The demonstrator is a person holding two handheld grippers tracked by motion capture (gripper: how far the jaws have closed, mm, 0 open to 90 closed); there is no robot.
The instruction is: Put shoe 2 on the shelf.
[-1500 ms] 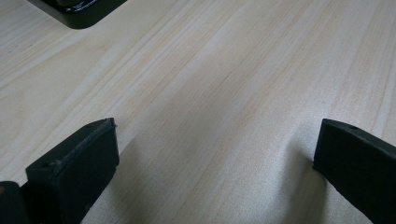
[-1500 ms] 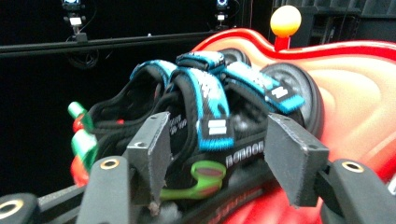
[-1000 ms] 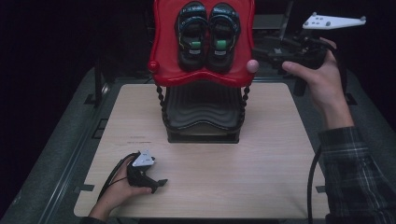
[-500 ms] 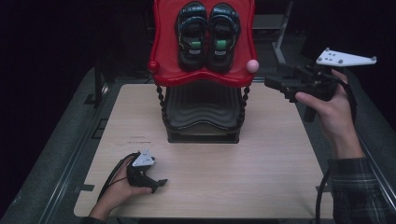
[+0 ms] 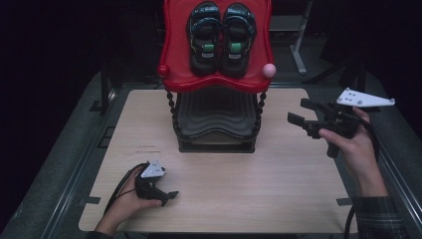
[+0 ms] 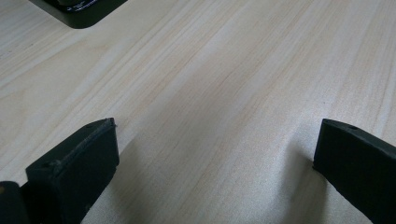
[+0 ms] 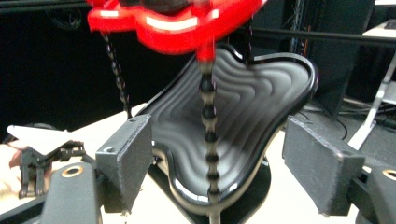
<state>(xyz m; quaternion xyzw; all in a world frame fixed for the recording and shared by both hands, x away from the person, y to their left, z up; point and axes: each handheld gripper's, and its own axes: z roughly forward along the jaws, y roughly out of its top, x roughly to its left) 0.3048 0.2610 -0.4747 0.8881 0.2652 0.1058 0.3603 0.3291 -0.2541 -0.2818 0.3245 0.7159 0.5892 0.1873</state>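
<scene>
On the light wooden counter (image 5: 278,174), near its far middle, stands a two-level rack (image 5: 215,119) with beaded black posts. Carries a red upper tray (image 5: 171,59) with wavy rim, and on this tray a pair of black sandals (image 5: 221,37) side by side, toes toward the camera side, each with a small green patch on the strap. Below, a black ribbed lower tray (image 5: 214,112) on a dark base. At the right front corner of the red tray sits a pale pink knob (image 5: 269,70); at the left front corner a red knob (image 5: 163,70). Right of the rack, above the counter's right edge, is held the right hand-held gripper (image 5: 298,112) in the right hand (image 5: 351,144), jaws pointing left toward the rack and standing wide apart, with nothing between them; grey three-cornered plate on top. In the right gripper view, the two jaws frame the black ribbed tray (image 7: 243,112) and one beaded post (image 7: 208,116), with the red tray (image 7: 173,23) blurred above; apart from both, not touching. Farther off at the left of that view, the left hand-held gripper (image 7: 37,158) low on the counter. In the high view, rests near the front left of the counter in the left hand (image 5: 127,204), the left hand-held gripper (image 5: 166,196) pointing right, well apart from the rack. In the left gripper view, jaws spread wide over bare wood (image 6: 210,93), holding nothing; a corner of the rack's dark base (image 6: 79,11) at the top left.
</scene>
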